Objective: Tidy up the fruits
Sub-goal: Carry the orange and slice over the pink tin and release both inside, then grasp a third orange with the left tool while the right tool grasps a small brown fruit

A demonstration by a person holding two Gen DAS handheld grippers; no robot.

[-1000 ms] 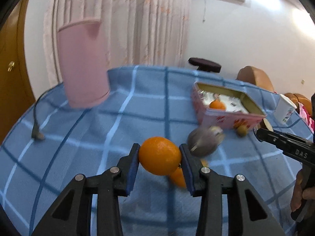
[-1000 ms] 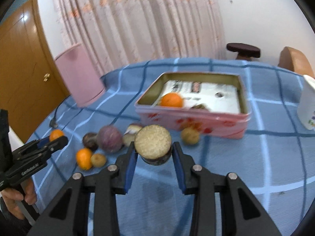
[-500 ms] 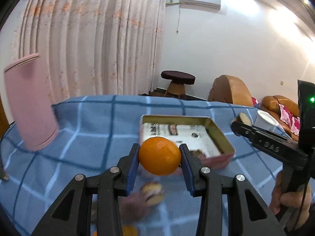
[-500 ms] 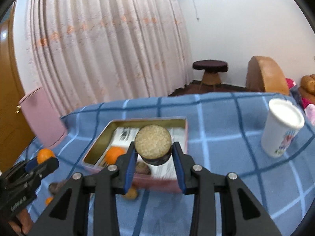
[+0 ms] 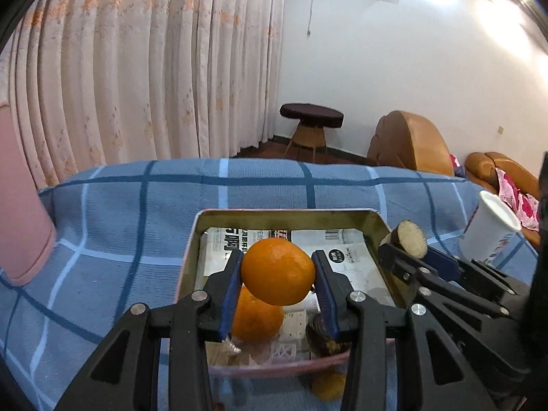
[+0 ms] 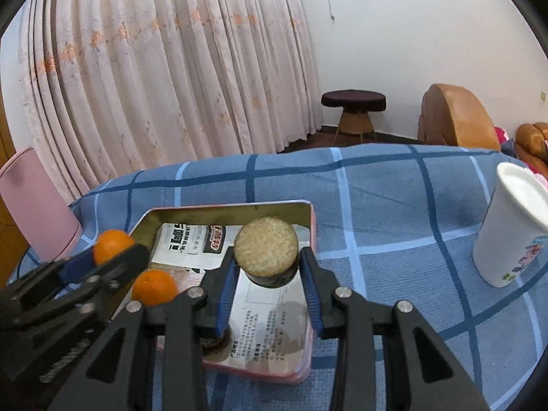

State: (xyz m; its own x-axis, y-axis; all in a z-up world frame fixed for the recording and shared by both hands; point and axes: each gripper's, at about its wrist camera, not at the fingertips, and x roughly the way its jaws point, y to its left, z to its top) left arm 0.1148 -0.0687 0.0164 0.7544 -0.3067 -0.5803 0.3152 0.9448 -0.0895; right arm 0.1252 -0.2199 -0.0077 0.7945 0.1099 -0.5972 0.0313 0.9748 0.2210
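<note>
We hold an orange [image 5: 278, 275] in the left gripper [image 5: 278, 286] and, seemingly, a cut passion fruit [image 6: 266, 251] in the right gripper [image 6: 269, 286], jaws clamped, both directly above the open tin [image 6: 310, 219].

Printed paper [image 5: 346, 253] lining tin [image 5: 287, 213] — characters too blurred to read

My left tongs [image 5: 278, 282] are showing black angular arms, blue pads on the fingers [image 5: 228, 287] and silver screws at the joints. My right tongs [image 6: 268, 270] are wearing the same black frame, blue pads and screws.
</note>
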